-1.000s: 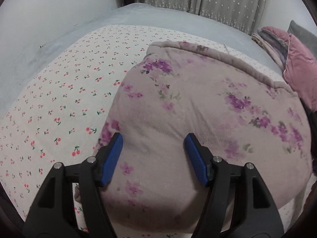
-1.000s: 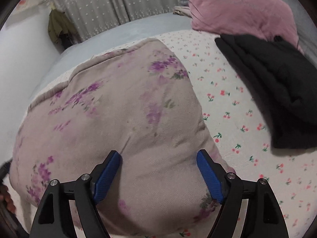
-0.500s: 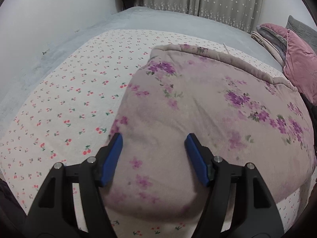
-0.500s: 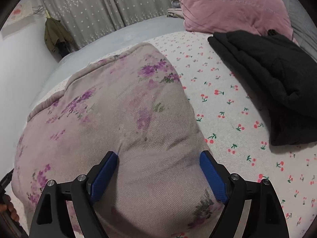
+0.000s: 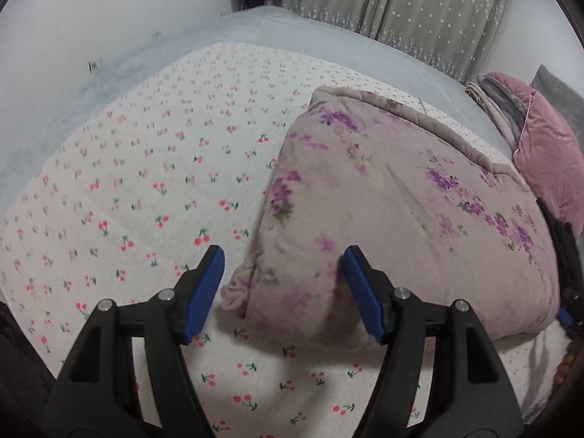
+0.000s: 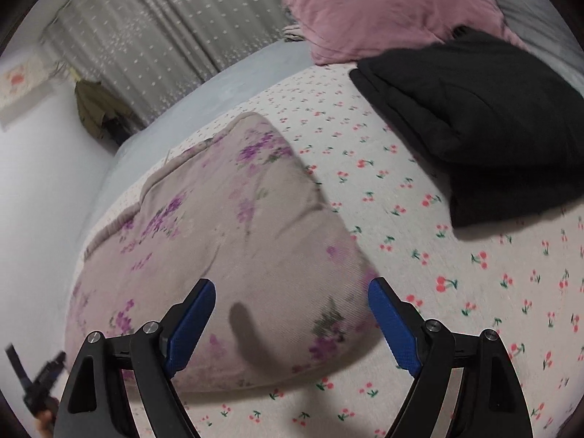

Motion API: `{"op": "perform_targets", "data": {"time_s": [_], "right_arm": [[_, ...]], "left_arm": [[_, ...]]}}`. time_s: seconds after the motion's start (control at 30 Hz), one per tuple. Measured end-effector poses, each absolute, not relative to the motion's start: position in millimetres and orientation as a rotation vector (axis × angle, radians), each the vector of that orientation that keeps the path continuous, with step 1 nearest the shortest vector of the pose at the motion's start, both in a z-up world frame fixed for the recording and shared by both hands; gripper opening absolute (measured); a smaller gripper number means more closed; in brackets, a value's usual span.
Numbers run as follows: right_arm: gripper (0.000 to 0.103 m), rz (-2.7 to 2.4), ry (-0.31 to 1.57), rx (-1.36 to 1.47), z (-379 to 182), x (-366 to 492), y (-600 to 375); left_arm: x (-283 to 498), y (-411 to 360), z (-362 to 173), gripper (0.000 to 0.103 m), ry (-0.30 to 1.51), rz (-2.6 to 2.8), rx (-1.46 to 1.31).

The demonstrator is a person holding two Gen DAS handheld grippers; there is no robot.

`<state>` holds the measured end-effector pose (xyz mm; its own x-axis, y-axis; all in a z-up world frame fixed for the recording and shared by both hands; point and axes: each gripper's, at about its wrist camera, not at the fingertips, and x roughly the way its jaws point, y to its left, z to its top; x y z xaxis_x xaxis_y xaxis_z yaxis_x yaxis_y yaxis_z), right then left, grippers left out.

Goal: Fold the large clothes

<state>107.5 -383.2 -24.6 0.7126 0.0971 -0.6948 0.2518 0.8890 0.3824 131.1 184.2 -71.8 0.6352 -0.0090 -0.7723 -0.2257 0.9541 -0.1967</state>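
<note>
Folded floral garment (image 5: 401, 219) lying flat on the cherry-print bedsheet (image 5: 146, 182), layers stacked so the bundle probably holds its shape unaided. A pink pillow (image 6: 383, 7) and a black garment (image 6: 474, 120) lie beyond it on the sheet. Left gripper (image 5: 283, 292): jaws apart above the garment's near corner, clamping nothing. Right gripper (image 6: 292, 325): jaws wide, above the garment's near edge, nothing held.

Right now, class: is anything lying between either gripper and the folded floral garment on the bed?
Nothing visible does. The left gripper and right gripper are both open, just short of the floral padded garment. The black garment lies off to one side.
</note>
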Motion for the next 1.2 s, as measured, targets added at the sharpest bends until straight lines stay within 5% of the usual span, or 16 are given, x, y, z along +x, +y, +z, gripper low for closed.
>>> {"op": "perform_targets", "data": {"time_s": [0.47,1.2], "right_arm": [[0.086,0.154,0.873,1.036,-78.0,100.7,-428.1],[0.088,0.062,0.837,1.079,-93.9,140.6,-397.7]], "left_arm": [[121.0,239.4,-120.8,0.077,0.984,-0.182,-0.939],[166.4,208.3,-136.7,0.088,0.927,0.028,-1.048]]}}
